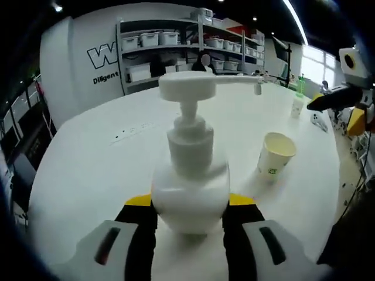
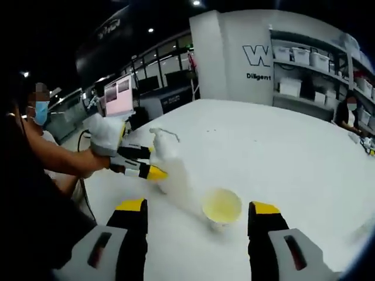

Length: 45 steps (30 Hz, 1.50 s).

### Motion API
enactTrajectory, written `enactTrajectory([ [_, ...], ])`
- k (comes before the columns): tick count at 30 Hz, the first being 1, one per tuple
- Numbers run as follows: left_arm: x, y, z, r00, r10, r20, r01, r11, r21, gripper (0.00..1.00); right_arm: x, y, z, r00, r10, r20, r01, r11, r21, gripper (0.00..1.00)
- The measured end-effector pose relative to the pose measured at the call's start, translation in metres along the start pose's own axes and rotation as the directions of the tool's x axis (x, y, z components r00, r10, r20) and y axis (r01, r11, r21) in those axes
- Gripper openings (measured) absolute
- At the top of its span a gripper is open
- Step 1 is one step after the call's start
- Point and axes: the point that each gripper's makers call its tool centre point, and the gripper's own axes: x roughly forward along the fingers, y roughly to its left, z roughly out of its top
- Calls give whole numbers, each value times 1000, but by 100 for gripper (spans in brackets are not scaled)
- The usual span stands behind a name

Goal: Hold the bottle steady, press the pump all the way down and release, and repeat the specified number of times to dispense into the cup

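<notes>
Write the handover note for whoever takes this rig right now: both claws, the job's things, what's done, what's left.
Left claw: shut on the pump bottle, which stands upright on the white table.
Right claw: open, holding nothing, held above the table and pointing toward the paper cup.
Cup: upright beside the bottle; the spout reaches toward it.
Pump head: up, with nothing on it.
Done: bottle steadied.
Left: press the pump fully, release, repeat. Liquid in the cup cannot be told.

Bottle [image 2: 171, 170] motion-blurred; its base [image 1: 190, 225] hidden between the jaws.
</notes>
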Motion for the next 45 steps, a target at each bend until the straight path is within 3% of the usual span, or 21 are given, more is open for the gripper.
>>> enactTrajectory([
  [3, -8, 12, -5, 999, 52, -1, -52, 998, -34, 41, -2, -3, -10, 1000, -6, -15, 6, 1000, 14, 76],
  [7, -17, 23, -12, 994, 106, -13, -107, 992, -68, 41, -5, -5, -17, 999, -18, -41, 16, 999, -30, 82],
  [14, -35, 45, -27, 981, 193, -21, -194, 973, -123, 40, -8, -8, -20, 999, -28, -32, 27, 999, -48, 79],
  [22, -60, 72, -47, 951, 304, -61, -310, 930, -200, 40, -9, -9, -23, 999, -31, -24, 30, 998, -54, 79],
  [28, -68, 81, -54, 936, 341, -84, -351, 909, -224, 40, -7, -9, -24, 999, -30, -18, 30, 999, -40, 80],
  [31, -69, 80, -55, 936, 341, -87, -352, 907, -230, 39, -6, -8, -26, 999, -34, -20, 33, 999, -22, 85],
  [34, -72, 72, -59, 951, 293, -98, -307, 929, -208, 40, -6, -3, -31, 999, -18, -34, 17, 1000, -15, 86],
  [35, -70, 61, -57, 969, 236, -77, -248, 940, -234, 43, -7, 0, -33, 999, -12, -33, 11, 1000, -22, 86],
  [36, -71, 55, -57, 974, 214, -71, -225, 941, -251, 49, -8, 1, -34, 999, -9, -36, 8, 1000, -26, 85],
  [45, -82, 33, -65, 989, 147, -36, -151, 962, -228, 62, -14, 0, -46, 999, -18, -43, 19, 1000, 16, 85],
])
